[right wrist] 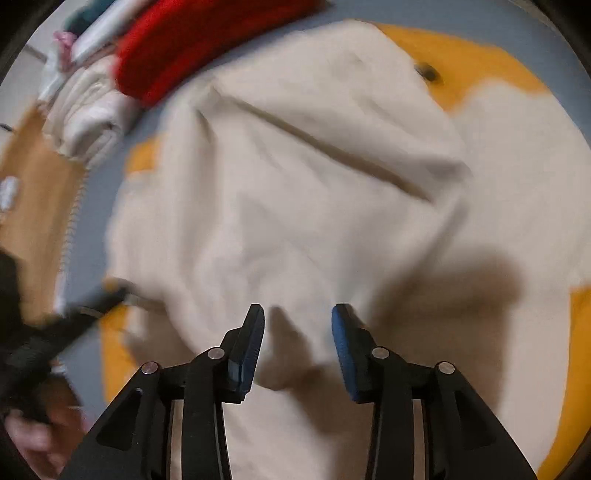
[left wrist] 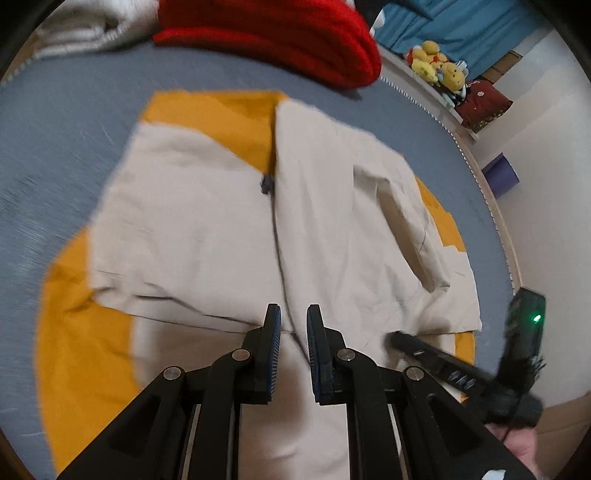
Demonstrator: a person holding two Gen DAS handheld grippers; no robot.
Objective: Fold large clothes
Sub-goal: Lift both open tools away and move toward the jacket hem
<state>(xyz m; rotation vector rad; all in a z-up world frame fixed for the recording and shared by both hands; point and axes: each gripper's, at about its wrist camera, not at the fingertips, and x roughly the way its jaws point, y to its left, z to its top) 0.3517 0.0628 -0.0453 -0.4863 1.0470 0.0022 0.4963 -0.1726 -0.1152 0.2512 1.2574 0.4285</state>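
A large beige jacket [left wrist: 207,229] with an orange lining lies spread on a grey-blue bed, its front zipper running up the middle and both sleeves folded in. It fills the right wrist view [right wrist: 295,184] too. My left gripper [left wrist: 293,321] hovers over the lower hem by the zipper, jaws a little apart with nothing between them. My right gripper [right wrist: 298,321] is open and empty above the beige cloth. The right gripper also shows in the left wrist view [left wrist: 461,369] at the lower right.
A red knitted garment [left wrist: 273,33] and a folded cream garment [left wrist: 74,33] lie at the far end of the bed [left wrist: 55,129]. Plush toys [left wrist: 439,66] sit on a ledge at the right. The bed's edge [left wrist: 495,221] runs down the right side.
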